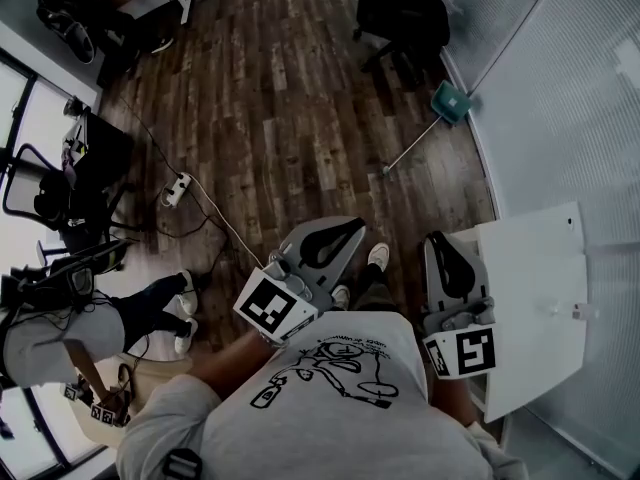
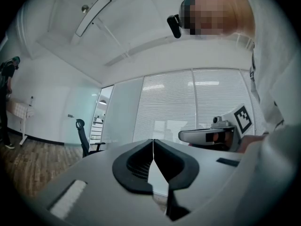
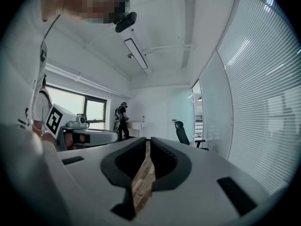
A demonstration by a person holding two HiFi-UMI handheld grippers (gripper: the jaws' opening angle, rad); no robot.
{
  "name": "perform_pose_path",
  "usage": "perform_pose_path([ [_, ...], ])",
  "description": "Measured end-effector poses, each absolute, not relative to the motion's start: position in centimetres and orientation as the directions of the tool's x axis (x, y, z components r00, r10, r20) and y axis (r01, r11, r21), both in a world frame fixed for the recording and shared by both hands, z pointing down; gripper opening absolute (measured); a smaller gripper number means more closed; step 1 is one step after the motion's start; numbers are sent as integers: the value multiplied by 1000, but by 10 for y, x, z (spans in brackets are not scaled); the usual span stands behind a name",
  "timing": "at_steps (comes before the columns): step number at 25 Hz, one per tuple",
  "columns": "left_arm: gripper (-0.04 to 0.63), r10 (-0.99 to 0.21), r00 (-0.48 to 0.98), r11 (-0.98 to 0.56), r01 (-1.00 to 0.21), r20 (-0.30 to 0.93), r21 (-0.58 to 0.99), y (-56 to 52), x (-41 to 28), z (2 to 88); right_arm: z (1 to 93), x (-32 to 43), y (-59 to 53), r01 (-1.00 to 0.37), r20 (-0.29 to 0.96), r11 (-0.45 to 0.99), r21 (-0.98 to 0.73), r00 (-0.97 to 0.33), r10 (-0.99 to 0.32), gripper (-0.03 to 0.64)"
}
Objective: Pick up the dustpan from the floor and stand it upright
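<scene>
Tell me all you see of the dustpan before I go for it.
The dustpan has a teal pan, plastic by the look, and a long thin pale handle. It lies flat on the wooden floor close to the ribbed wall, handle pointing back toward the person. Only the floor visibly touches it.

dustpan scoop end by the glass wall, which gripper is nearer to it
Right, slightly. The right gripper is almost straight back from the dustpan; the left gripper sits further off to its left. Both are well short of it.

A black chair (image 1: 405, 18) stands at the far end of the wood floor (image 1: 290, 108). A power strip (image 1: 177, 189) lies at left, a white worktop (image 1: 530, 298) at right.
</scene>
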State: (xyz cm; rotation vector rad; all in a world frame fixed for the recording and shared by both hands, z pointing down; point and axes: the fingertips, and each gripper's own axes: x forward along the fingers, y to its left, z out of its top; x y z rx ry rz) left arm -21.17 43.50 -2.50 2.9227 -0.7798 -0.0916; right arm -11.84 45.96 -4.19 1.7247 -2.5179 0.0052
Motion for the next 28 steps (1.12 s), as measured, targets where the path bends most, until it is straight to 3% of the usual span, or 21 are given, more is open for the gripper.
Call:
perform_pose_path([
  [28,5,-517,856,-850,-513,1,120,272,-23,-24,-34,77,296,-928,61,373,3,-372,-926,26],
])
